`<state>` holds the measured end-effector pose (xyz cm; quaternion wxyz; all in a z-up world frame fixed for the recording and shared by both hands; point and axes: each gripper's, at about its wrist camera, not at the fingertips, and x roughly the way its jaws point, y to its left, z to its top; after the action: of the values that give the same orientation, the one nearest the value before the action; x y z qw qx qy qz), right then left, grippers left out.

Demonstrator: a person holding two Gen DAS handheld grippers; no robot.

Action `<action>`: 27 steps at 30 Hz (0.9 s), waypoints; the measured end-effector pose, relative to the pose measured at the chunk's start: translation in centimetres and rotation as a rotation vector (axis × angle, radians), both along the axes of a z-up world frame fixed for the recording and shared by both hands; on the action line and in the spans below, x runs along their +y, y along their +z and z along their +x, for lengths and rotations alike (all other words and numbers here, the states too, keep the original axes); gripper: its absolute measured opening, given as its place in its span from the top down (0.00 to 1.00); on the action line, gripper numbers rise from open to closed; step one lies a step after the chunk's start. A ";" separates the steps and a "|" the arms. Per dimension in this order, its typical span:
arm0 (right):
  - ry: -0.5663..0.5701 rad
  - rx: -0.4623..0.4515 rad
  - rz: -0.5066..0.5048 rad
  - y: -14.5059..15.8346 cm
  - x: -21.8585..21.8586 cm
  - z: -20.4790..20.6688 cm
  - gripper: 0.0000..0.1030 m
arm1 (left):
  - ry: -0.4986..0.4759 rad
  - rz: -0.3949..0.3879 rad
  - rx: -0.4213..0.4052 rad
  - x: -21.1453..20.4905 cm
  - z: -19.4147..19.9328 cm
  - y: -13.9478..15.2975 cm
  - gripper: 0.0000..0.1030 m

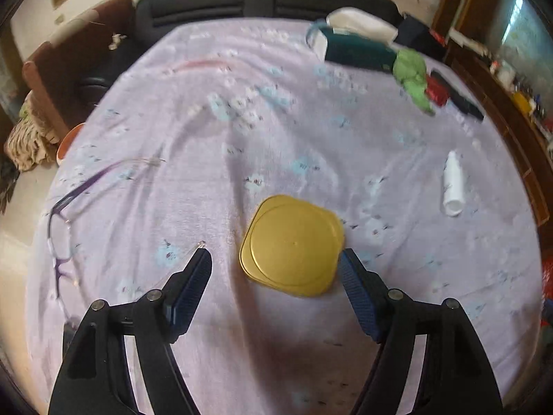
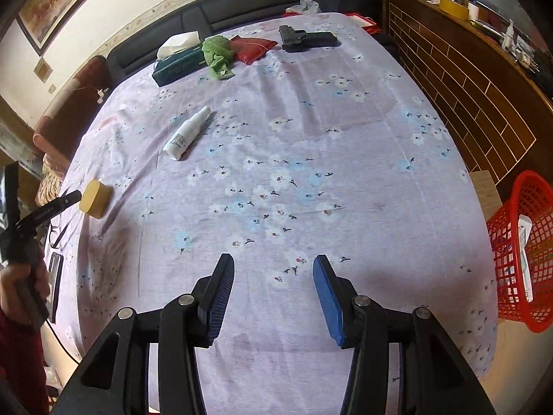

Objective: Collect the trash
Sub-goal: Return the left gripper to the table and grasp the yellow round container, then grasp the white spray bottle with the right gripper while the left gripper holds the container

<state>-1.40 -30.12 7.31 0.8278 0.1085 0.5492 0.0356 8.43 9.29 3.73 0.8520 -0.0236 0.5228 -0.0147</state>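
Note:
A yellow squarish container [image 1: 293, 245] lies on the lilac flowered cloth [image 1: 207, 159]. My left gripper [image 1: 274, 259] is open, its fingers on either side of the container's near edge, apart from it. The container also shows in the right wrist view [image 2: 95, 197] at the far left, with the left gripper [image 2: 67, 200] beside it. A white spray bottle [image 1: 452, 186] lies on its side to the right; it also shows in the right wrist view [image 2: 186, 134]. My right gripper [image 2: 273, 269] is open and empty over bare cloth.
A red mesh basket [image 2: 522, 252] stands off the table's right edge. At the far side lie a dark green tissue box [image 2: 179, 64], a green rag [image 2: 217, 53], a red pouch [image 2: 254, 48] and a black case [image 2: 306, 38]. Purple glasses [image 1: 60, 214] lie left.

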 end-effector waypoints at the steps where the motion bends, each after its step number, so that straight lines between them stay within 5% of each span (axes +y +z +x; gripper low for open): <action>1: -0.004 0.004 0.000 -0.1 0.1 0.0 0.50 | -0.016 0.002 0.006 -0.2 0.2 -0.4 0.27; 12: -0.032 0.029 -0.019 -0.5 0.9 0.5 0.50 | -0.079 0.034 0.004 -1.4 1.6 -2.5 0.24; 14: -0.021 0.032 -0.018 -0.4 1.5 1.0 0.50 | -0.060 0.036 0.010 -1.2 1.9 -2.9 0.33; 27: 0.112 0.036 0.076 -1.8 10.5 13.0 0.50 | -0.049 0.013 -0.039 -2.9 -1.7 -1.6 0.35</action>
<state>11.56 -19.57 5.50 0.8099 0.1095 0.5673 0.1005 6.75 6.37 2.12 0.8616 -0.0049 0.5065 -0.0327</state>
